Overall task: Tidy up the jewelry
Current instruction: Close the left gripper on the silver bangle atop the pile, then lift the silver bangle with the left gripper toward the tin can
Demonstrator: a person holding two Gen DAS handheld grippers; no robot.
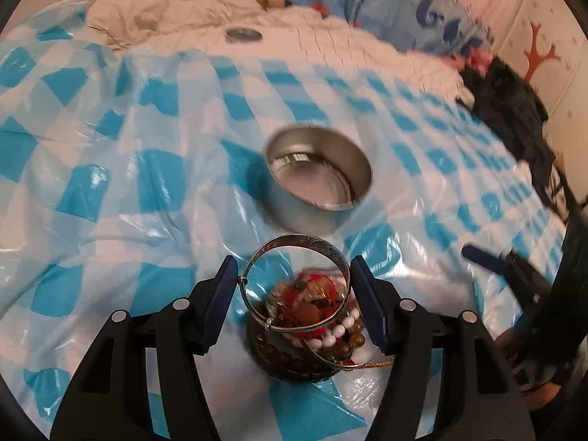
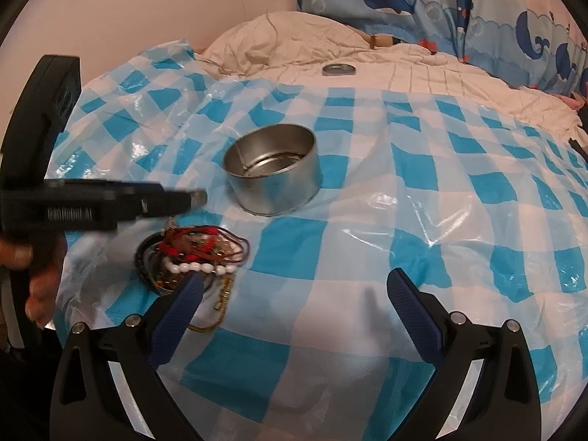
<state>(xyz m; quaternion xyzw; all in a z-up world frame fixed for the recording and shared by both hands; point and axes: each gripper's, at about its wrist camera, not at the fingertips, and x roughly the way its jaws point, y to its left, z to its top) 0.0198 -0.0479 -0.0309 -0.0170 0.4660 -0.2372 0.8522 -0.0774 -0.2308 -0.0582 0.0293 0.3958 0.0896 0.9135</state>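
Jewelry (image 2: 191,257) lies in a tangled heap on the blue-and-white checked plastic sheet (image 2: 422,191): red cords, white beads, brown beads and a thin gold chain, directly under and slightly behind the tips of the left gripper (image 1: 292,275). A silver bangle (image 1: 297,283) stands upright between that gripper's blue pads (image 1: 362,279); its rim looks to touch both pads, so it seems gripped at a middling width, though motion blur leaves the contact uncertain. Just ahead of the left gripper sits a round metal tin (image 1: 318,180), lid off and with nothing inside it. Farther ahead, near the pillow (image 2: 279,40), a small metal lid (image 2: 339,70) rests on the white bedding. The right gripper (image 2: 294,286) hangs with its jaws wide apart and nothing between them, the heap just beyond its left fingertip.
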